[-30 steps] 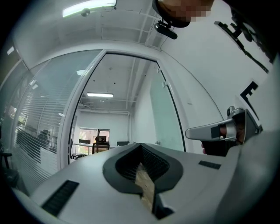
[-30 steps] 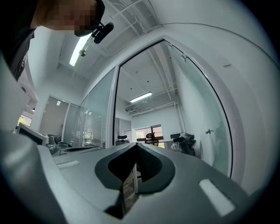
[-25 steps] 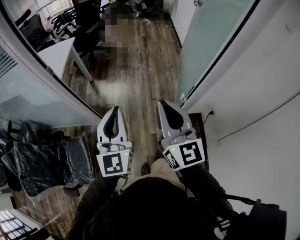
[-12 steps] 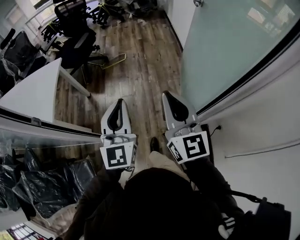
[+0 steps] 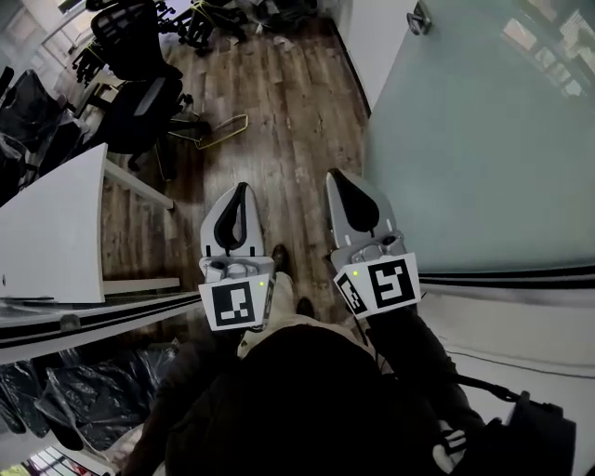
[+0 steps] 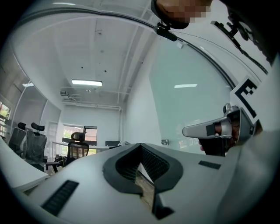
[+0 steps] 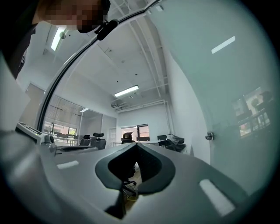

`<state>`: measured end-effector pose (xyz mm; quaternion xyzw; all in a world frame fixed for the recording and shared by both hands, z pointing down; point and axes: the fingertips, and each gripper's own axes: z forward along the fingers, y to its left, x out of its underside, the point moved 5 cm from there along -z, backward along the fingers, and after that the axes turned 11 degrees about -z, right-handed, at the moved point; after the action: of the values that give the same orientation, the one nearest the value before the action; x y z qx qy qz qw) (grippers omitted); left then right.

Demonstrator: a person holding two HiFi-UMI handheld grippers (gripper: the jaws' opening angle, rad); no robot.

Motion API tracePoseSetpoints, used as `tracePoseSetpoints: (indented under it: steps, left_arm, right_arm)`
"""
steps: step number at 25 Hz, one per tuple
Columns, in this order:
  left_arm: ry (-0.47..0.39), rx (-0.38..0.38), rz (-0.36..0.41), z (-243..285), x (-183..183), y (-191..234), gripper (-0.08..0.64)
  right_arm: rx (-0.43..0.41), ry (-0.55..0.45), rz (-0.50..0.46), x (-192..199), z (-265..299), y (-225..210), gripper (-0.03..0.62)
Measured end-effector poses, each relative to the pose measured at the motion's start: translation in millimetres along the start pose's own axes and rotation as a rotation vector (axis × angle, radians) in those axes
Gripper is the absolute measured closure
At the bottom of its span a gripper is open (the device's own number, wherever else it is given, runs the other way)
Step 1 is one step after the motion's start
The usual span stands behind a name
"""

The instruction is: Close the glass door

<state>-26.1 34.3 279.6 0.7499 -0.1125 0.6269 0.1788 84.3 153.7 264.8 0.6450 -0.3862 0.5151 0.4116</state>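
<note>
The frosted glass door (image 5: 483,139) fills the right of the head view, with a metal fitting (image 5: 418,19) near its top edge. My left gripper (image 5: 241,187) and right gripper (image 5: 340,175) are held side by side over the wooden floor, both shut with nothing between the jaws. The right one is nearer the door but apart from it. In the left gripper view the door (image 6: 192,100) stands on the right behind the right gripper (image 6: 214,129). The right gripper view shows the door (image 7: 227,96) and its fitting (image 7: 209,136) to the right.
A white desk (image 5: 46,223) and black office chairs (image 5: 139,84) stand to the left on the wooden floor (image 5: 279,112). A glass partition rail (image 5: 93,311) runs at lower left, with plastic-wrapped chairs (image 5: 56,400) behind it. A white wall (image 5: 521,325) lies at lower right.
The person has walked forward, and the door now looms larger at the right. The partition has slid down the left side. Both grippers stay shut and level.
</note>
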Motion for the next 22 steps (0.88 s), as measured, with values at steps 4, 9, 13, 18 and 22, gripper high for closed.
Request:
tracePoseSetpoints:
  steps: [4, 9, 13, 18, 22]
  left_arm:
    - [-0.009, 0.005, -0.011, 83, 19, 35, 0.563]
    - [0.030, 0.068, -0.005, 236, 37, 53, 0.563]
    - [0.091, 0.170, 0.001, 355, 47, 61, 0.565]
    - [0.101, 0.214, -0.023, 476, 82, 39, 0.564]
    - [0.107, 0.289, -0.042, 519, 80, 38, 0.565]
  right_arm:
    - [0.011, 0.016, -0.004, 30, 77, -32, 0.591]
    - [0.057, 0.025, 0.018, 57, 191, -122, 0.591]
    - [0.100, 0.047, 0.025, 67, 282, -189, 0.591]
    - [0.167, 0.054, 0.006, 99, 337, -286, 0.591]
    - [0.256, 0.058, -0.037, 85, 357, -313, 0.591]
